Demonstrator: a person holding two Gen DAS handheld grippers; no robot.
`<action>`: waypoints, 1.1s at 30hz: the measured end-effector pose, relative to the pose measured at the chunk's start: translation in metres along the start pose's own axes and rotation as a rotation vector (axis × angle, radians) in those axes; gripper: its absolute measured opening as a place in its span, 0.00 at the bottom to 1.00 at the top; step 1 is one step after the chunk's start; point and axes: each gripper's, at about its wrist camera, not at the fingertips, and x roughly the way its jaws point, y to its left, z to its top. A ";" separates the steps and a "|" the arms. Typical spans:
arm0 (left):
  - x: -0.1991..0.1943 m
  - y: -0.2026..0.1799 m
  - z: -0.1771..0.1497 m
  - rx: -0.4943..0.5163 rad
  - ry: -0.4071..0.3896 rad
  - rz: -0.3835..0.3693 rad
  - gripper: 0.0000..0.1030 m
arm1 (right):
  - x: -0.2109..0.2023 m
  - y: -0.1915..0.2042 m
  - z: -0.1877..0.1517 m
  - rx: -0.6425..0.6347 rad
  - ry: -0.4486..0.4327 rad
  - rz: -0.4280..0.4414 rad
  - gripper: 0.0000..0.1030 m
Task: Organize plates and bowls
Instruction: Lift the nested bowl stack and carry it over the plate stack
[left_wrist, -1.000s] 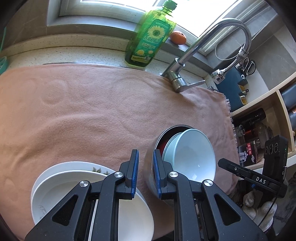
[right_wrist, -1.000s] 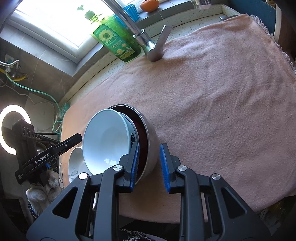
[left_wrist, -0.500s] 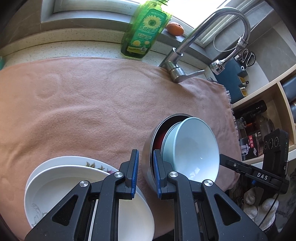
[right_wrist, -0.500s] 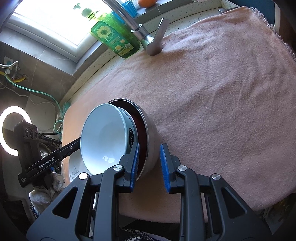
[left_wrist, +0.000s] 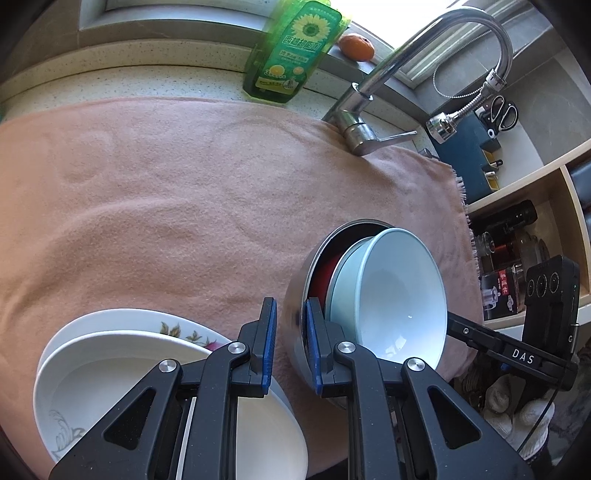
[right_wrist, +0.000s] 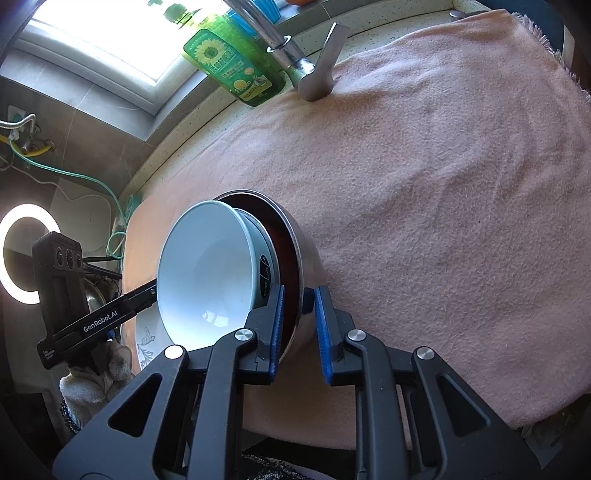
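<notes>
My right claw (right_wrist: 297, 325) is clamped on the near rim of the steel bowl (right_wrist: 308, 258), 1 blue pad inside the wall and 1 outside. The steel bowl is tipped on edge over the pink towel (right_wrist: 443, 184), with a red bowl (left_wrist: 320, 275) and a pale blue bowl (right_wrist: 207, 273) nested in it; the pale blue one sticks out toward my left side. My left claw (left_wrist: 290, 345) also straddles this rim: 1 pad sits inside the wall, 1 outside with a small gap, so I cannot tell whether it grips. 2 stacked white plates (left_wrist: 122, 354) lie on the towel just left of the bowls, below my left claw. A green soap bottle (left_wrist: 291, 55) and the faucet (left_wrist: 373, 122) stand at the towel's far edge.
</notes>
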 end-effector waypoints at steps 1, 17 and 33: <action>0.001 -0.001 -0.001 0.002 0.003 -0.004 0.14 | 0.000 0.000 0.000 -0.002 0.002 -0.001 0.17; -0.006 -0.009 -0.001 0.001 -0.020 0.013 0.07 | -0.009 0.010 0.000 -0.048 -0.013 -0.019 0.15; -0.060 -0.010 -0.002 0.005 -0.135 0.019 0.07 | -0.037 0.059 -0.002 -0.149 -0.054 0.022 0.15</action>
